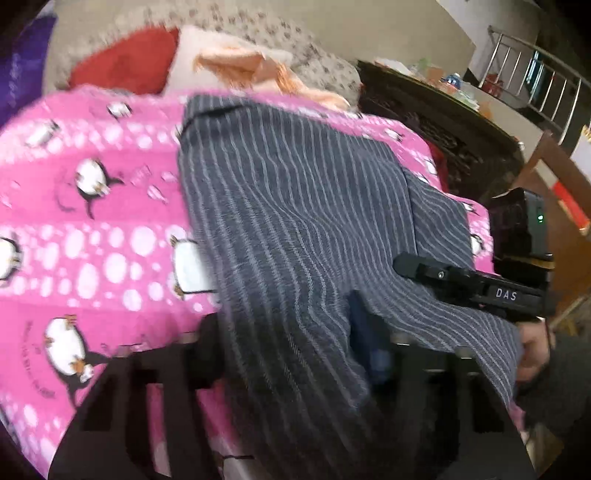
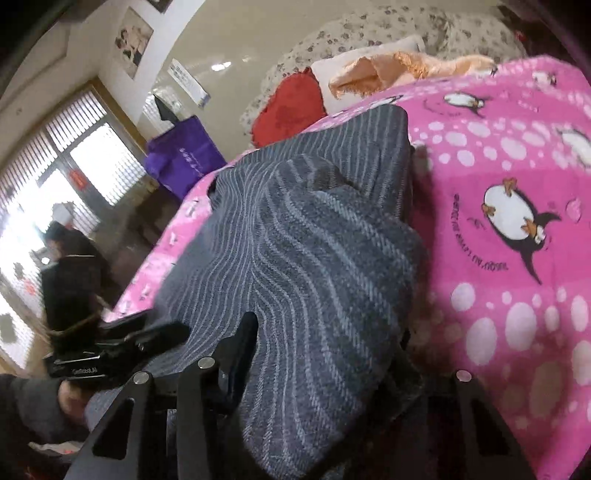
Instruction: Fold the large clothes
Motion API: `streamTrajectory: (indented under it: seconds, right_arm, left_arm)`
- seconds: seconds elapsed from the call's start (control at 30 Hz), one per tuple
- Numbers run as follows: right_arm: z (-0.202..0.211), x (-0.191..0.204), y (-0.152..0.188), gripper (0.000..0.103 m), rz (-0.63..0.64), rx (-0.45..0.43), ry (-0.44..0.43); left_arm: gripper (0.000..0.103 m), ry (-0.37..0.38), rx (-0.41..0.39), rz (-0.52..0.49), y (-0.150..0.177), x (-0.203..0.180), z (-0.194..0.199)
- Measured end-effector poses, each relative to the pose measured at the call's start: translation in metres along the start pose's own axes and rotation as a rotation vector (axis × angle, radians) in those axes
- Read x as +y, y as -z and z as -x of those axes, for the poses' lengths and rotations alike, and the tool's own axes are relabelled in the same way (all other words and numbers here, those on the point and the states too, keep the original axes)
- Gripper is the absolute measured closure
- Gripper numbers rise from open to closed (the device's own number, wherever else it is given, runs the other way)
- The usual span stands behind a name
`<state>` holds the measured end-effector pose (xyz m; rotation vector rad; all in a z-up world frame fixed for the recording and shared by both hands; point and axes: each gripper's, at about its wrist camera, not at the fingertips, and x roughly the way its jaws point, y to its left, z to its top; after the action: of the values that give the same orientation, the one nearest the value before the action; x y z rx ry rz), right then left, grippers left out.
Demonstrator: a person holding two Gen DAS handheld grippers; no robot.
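A pink blanket printed with penguins and white spots covers the bed and fills most of both views. On top of it lies the dark grey striped garment, spread along the blanket in the left wrist view, its near end drawn up off the bed toward both grippers. In the right wrist view the same garment bulges up in a rumpled mound with a fold lying over its far part. At the head of the bed a spotted beige cover is bunched up, and against it rest a red cushion, a white pillow and a piece of peach fabric. A purple bag stands on the floor beyond the bed's edge, near a bright window, where a person in dark clothes stands. The left gripper has the near hem of the garment running between its dark fingers, which stand narrow with cloth pinched between them. The right gripper likewise has its fingers closed in on a thick bunch of the striped cloth. Each gripper shows in the other's view at the garment's edge, a sleeved hand behind it.
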<state>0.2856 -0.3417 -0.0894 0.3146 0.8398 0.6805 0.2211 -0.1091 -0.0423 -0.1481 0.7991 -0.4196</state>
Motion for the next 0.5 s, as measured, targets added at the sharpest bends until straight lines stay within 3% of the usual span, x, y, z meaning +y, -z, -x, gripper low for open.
streamTrajectory:
  seconds: [0.1,0.23,0.4,0.5]
  right_arm:
    - [-0.005,-0.002,-0.002,0.069,-0.124,0.007,-0.051]
    - [-0.009,0.02,0.0,0.07,-0.196,0.009,-0.11]
    - [-0.051,0.071,0.003,0.07,-0.274,0.009,-0.241]
    - [-0.086,0.105,0.0,0.071,-0.236,0.019,-0.275]
  left_arm:
    - [0.066,-0.018,-0.054,0.025,-0.001,-0.001,0.017]
    - [0.068,0.0,-0.077,0.033,-0.007,0.021,0.045]
    - [0.068,-0.048,-0.09,0.049,-0.012,0.083,0.094]
    - [0.068,-0.099,-0.085,0.098,0.003,0.128,0.113]
